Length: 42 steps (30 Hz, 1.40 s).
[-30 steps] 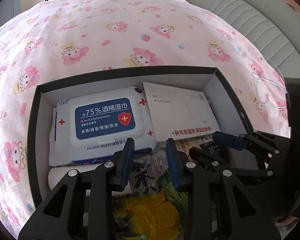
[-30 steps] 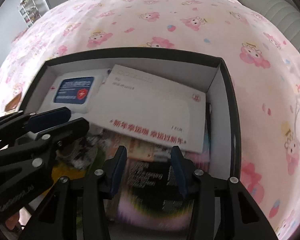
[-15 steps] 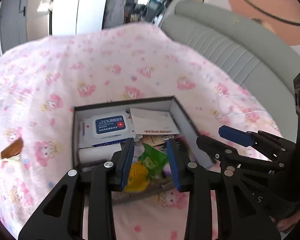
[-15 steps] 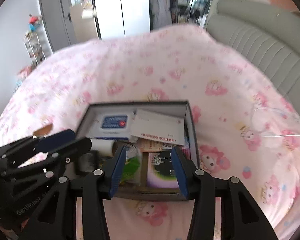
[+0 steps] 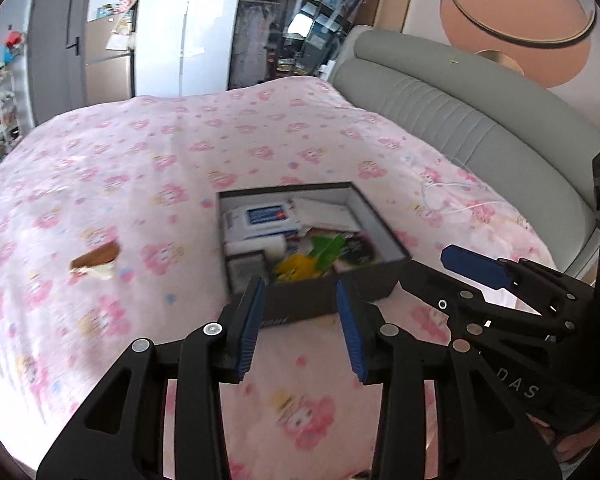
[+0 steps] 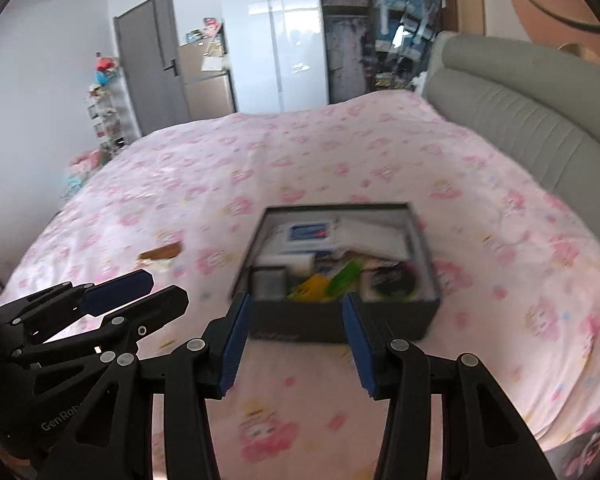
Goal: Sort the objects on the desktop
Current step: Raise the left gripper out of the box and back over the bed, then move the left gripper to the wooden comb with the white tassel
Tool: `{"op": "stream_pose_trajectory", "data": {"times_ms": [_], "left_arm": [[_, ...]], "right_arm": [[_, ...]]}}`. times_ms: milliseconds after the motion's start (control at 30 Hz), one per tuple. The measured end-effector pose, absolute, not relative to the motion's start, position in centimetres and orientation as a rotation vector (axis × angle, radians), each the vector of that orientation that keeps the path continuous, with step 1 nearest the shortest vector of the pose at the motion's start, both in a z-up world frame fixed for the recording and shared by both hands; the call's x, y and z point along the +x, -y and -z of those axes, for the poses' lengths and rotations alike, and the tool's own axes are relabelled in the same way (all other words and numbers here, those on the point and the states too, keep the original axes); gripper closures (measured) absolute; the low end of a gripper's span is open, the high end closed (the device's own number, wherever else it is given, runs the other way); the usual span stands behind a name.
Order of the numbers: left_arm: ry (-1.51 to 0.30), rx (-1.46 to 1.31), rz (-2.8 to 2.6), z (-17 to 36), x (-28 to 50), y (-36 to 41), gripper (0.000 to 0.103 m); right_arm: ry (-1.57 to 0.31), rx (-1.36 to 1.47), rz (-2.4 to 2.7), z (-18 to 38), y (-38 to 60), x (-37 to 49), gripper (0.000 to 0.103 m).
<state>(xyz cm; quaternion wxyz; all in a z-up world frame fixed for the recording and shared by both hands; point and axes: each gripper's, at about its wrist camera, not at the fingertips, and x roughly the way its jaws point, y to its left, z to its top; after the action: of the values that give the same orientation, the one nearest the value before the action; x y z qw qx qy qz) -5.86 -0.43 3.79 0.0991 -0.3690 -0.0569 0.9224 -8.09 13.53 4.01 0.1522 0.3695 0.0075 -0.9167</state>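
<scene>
Clearly, in the left wrist view, the left gripper [image 5: 301,312] hangs above the pink bedspread [image 5: 140,184] with its jaws spread and nothing between them, aimed at the near wall of 1 dark box [image 5: 384,240]. The box sits well apart from the headboard [image 5: 460,120], likely so both grippers can reach in from this side. It holds 1 wipes pack [image 5: 260,220], 1 white envelope [image 5: 328,216], 1 yellow-and-green packet [image 5: 312,256] and several smaller items too blurred to count. 1 brown-and-white object [image 5: 96,260] lies outside on the bedspread, left of the box.

From the right wrist view, the right gripper [image 6: 296,330] is likewise released and empty, framing the box [image 6: 340,324] from the front. The wipes pack [image 6: 308,236] lies flat at the back, probably to save room. The brown object [image 6: 162,254] sits apart on the cover. So most items lie in the box and 1 outside; whether that 1 belongs inside, I cannot tell.
</scene>
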Motion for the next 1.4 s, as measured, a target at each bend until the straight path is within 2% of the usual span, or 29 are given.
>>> {"op": "stream_pose_trajectory", "data": {"times_ms": [233,733,1067,1400], "left_arm": [[0.204,-1.145,-2.813,-2.7,-1.2,5.4,0.065],[0.374,-1.180,-2.938,-0.8,3.0,15.1,0.065],[0.510,-1.262,-2.933,2.9,0.7,20.7,0.065],[0.676,-1.327,-2.878,8.6,-7.6,26.5,0.065]], "right_arm": [[-0.019,1.095,2.486,-2.5,-8.6,-5.4,0.060],[-0.191,1.056,2.330,-1.3,2.1,-3.7,0.060],[-0.216,1.117,2.251,1.8,7.6,-6.3,0.060],[-0.214,1.196,2.216,6.3,13.0,-14.1,0.060]]}}
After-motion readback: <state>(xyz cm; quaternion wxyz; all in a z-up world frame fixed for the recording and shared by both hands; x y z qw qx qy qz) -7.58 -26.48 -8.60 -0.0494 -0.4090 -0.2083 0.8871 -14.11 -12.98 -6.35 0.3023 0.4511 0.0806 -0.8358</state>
